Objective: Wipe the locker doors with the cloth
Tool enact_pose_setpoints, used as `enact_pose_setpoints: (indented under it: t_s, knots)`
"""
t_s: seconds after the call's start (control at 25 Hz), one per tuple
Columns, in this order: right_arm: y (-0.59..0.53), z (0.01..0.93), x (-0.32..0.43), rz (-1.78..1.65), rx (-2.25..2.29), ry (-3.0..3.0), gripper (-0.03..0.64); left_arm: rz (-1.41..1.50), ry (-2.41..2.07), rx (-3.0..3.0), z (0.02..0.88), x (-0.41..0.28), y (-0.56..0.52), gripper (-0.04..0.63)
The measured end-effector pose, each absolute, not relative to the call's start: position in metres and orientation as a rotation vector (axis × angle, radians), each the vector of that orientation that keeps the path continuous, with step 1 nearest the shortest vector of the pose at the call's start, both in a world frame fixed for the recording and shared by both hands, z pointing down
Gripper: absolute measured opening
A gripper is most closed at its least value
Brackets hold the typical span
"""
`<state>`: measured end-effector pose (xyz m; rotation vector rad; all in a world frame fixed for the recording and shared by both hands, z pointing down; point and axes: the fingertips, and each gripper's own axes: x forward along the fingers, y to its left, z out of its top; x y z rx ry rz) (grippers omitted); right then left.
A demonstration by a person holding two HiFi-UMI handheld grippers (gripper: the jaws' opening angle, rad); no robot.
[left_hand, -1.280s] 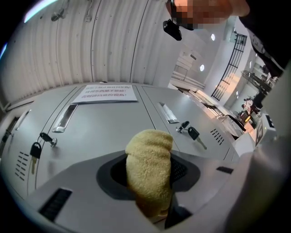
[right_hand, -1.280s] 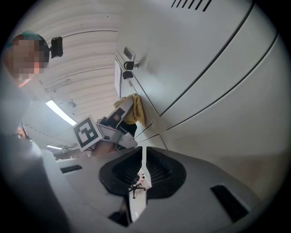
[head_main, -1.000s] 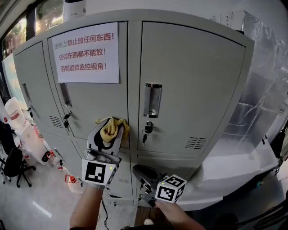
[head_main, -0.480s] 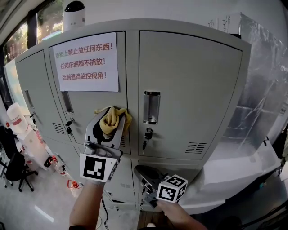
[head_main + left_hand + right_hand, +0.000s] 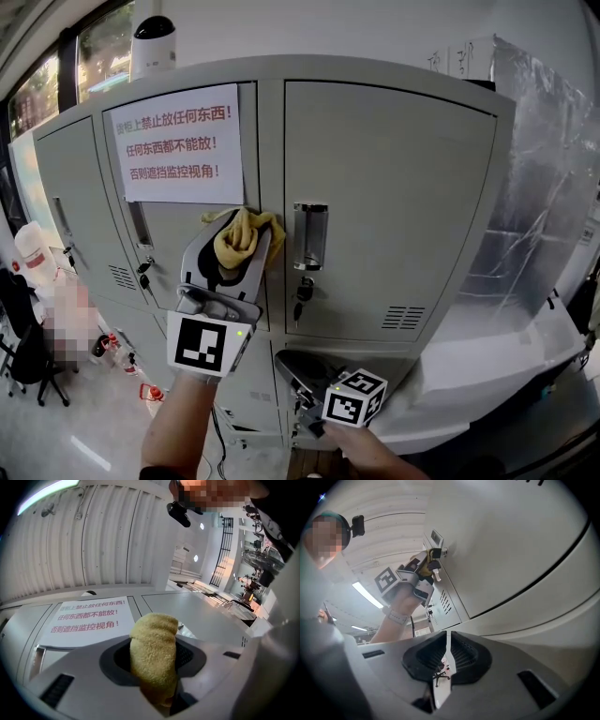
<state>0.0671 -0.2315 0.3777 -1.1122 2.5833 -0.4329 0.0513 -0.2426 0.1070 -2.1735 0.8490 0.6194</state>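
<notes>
"Cloth (image 5: 246,223), where's it at rn?"

"Yellow wad, pinched in the left claw (image 5: 236,246), jaws clamped on it. The left gripper view shows it bulging up out of the grip. It's pressed on the locker (image 5: 375,75) approx. at the seam betw. the two upper doors, just below the bottom-right corner of the paper notice (image 5: 176,141) and just left of the handle (image 5: 309,234)."

"And the right claw (image 5: 298,367)?"

"Low down by the bottom row of doors, well apart from the cloth. Jaws together, only a sliver of gap and nothing in it. Idle, prob."

"So which step?"

"Wiping's under way, by the look of it, at the right edge of the notice door (image 5: 169,217). The right-hand door (image 5: 403,169) and the left door (image 5: 70,197) likely need passes too, tho clean vs. dirty can't be told from here."

"Next move needs what?"

"Prob. a sweep w/ the cloth flat on the metal at steady pressure. It'd have to go round the handle & the key (image 5: 302,289) hanging under it, and skirt the notice so the paper edge doesn't lift. The grip must hold too, or the wad slips out."
</notes>
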Motion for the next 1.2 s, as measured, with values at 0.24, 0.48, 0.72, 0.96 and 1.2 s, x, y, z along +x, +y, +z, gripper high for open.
enact_pose_setpoints:
  t_s: [0.24, 0.48, 0.72, 0.96, 1.2]
  knots:
    - [-0.237, 0.364, 0.069, -0.389, -1.116, 2.581, 0.038, 0.589, 0.859, -2.189, 0.097, 0.064, -0.241, 0.152]
    - [-0.237, 0.342, 0.074, -0.314, -1.133, 2.575, 0.038, 0.615, 0.894, -2.177, 0.085, 0.067, -0.238, 0.150]
    - [-0.236, 0.326, 0.083, -0.225, -1.185, 2.577, 0.038, 0.610, 0.904, -2.172, 0.081, 0.071, -0.236, 0.150]
    - [-0.234, 0.307, 0.103, -0.111, -1.263, 2.555, 0.038, 0.639, 0.904, -2.156, 0.073, 0.074, -0.234, 0.150]
    - [-0.226, 0.289, 0.124, 0.028, -1.364, 2.549, 0.038, 0.650, 0.930, -2.135, 0.067, 0.076, -0.233, 0.150]
